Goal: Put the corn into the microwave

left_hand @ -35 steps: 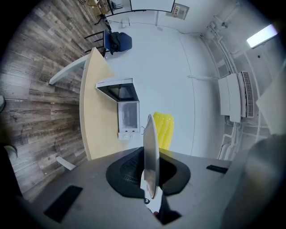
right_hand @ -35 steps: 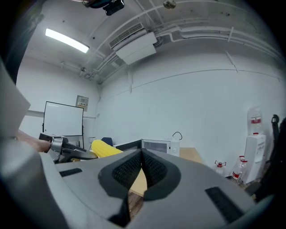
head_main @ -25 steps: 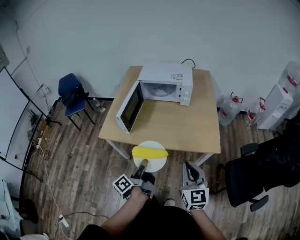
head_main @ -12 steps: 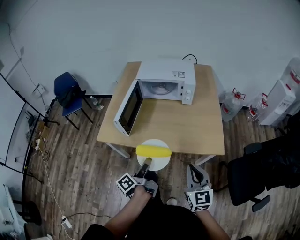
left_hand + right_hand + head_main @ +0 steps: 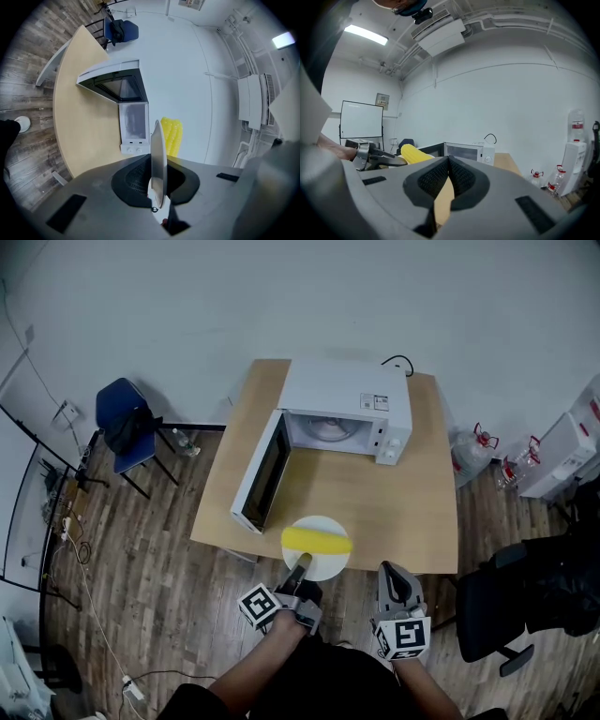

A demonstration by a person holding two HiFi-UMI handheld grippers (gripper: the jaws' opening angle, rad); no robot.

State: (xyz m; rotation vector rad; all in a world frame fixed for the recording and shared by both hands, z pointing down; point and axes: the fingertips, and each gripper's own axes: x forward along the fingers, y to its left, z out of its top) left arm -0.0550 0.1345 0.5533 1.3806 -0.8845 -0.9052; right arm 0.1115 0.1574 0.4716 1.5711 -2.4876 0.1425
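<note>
Left jaws on plate [image 5: 324, 564] under corn [image 5: 317, 540]

The head view hangs high above and looks steeply down. It takes in the whole light wooden bench [image 5: 394, 502], the white microwave oven [image 5: 347, 399] at its far end, and the left tongs [image 5: 301, 565] and right tongs [image 5: 394, 570] near the bottom edge. The left tongs' view is rolled onto its side, close behind a round white plate [image 5: 158, 164] seen edge-on, and faces along the bench toward the oven. The right tongs' view sits low and upright, facing the same oven from the bench's near side. All three views share the yellow corn cob [image 5: 317, 540], the oven and the bench.
</note>
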